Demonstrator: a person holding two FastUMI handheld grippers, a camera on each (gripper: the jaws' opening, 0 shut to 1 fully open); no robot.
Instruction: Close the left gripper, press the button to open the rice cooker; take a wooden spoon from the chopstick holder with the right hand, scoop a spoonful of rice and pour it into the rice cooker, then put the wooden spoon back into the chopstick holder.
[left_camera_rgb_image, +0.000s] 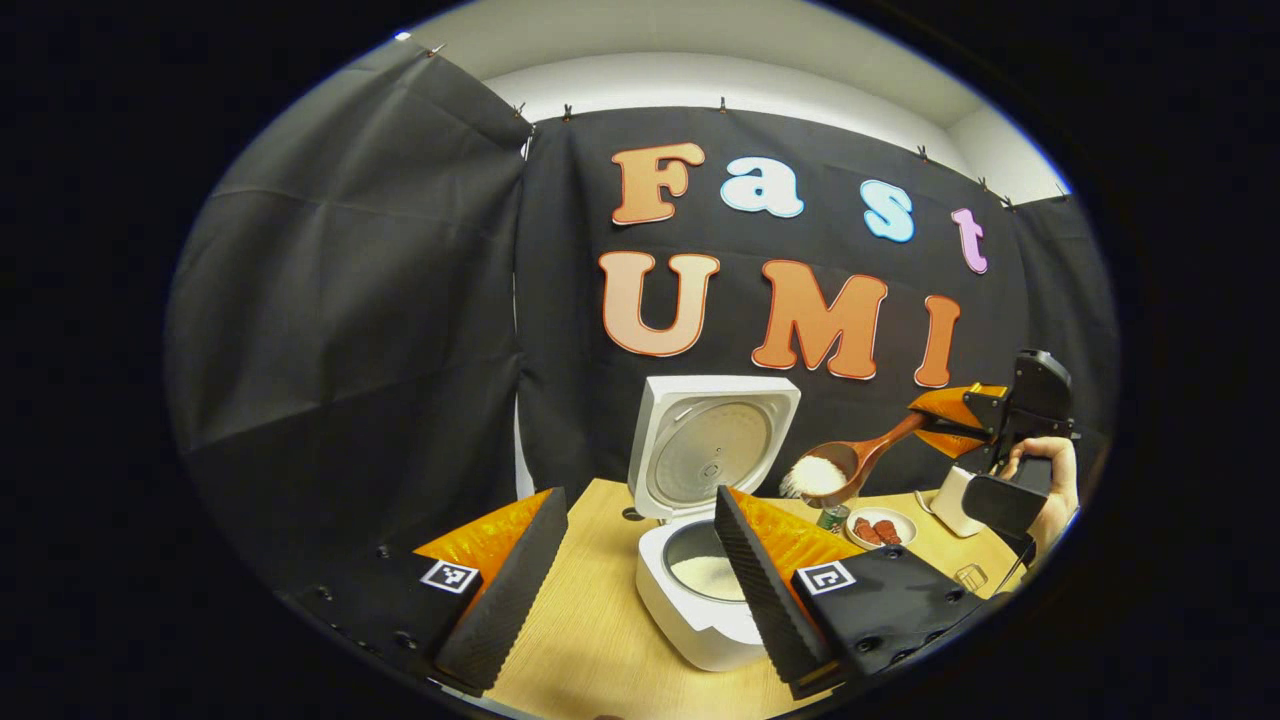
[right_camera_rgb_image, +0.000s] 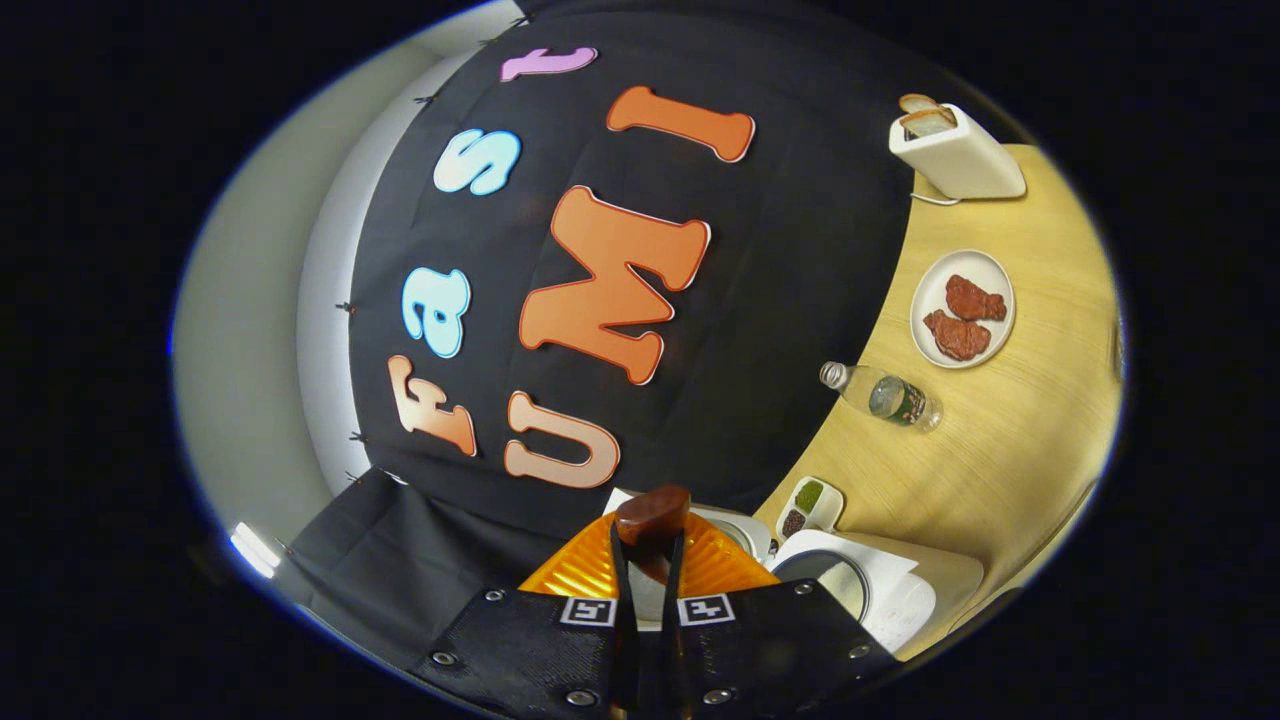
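In the left gripper view, the white rice cooker (left_camera_rgb_image: 705, 560) stands lid up on the pale wooden tabletop (left_camera_rgb_image: 590, 640). The brown wooden spoon (left_camera_rgb_image: 845, 465), heaped with rice, hangs above and beside it; it should probably cross over the pot before tipping. The left tool (left_camera_rgb_image: 630, 570) is spread wide, empty.

In the right gripper view, the right tool (right_camera_rgb_image: 648, 560) is clenched on the spoon's handle, above the cooker

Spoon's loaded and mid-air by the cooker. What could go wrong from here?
1. The wooden spoon is heaped with rice and appears short of the inner pot, over the table; tipping now would likely spill grains outside.
2. The right gripper pinches only the handle's end, so the spoon may twist while pouring.
3. The open lid stands upright beside the spoon's path; a bump could shake rice off.
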